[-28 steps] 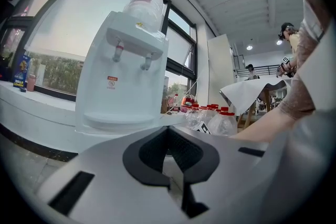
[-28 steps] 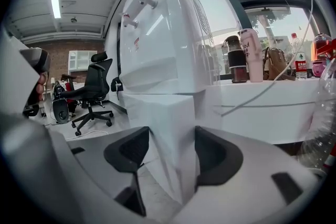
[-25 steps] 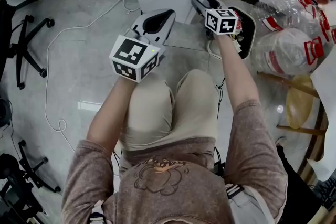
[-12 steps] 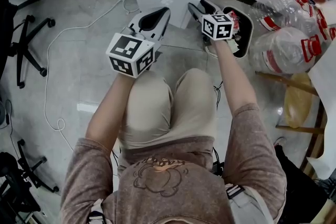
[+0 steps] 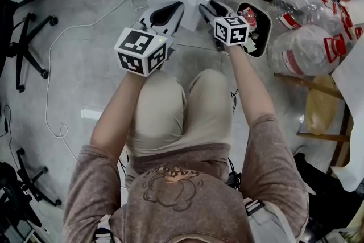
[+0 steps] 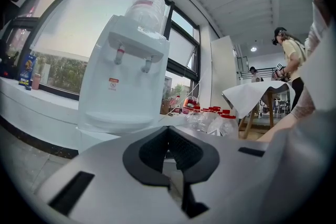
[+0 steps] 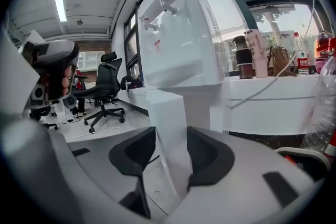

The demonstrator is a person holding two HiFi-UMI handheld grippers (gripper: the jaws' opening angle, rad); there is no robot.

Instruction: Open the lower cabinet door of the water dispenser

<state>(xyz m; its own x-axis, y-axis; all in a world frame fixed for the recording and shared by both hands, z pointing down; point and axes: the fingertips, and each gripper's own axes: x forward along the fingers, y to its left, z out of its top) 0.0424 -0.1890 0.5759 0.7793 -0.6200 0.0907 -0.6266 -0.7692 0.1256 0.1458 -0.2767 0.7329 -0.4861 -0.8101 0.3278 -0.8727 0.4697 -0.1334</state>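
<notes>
The tall white plastic water dispenser (image 7: 178,34) stands on the grey tiled floor at the top centre of the head view, against the long white counter (image 7: 273,97) under the windows. Its flat, glossy white lower cabinet door (image 7: 178,168) seems to hang already a little ajar, with the free edge turned toward the person. The right tongs (image 7: 171,128) have just been closing with that edge between them, and the pads now appear to press on it at their tips. The left tongs (image 6: 167,128) are closed on nothing and held level, short of the dispenser. The door is probably a light, stiff, hinged panel with a smooth skin that could slip. The free upright edge is the best hold — led round in an arc, since a straight tug might drag the dispenser itself.
</notes>
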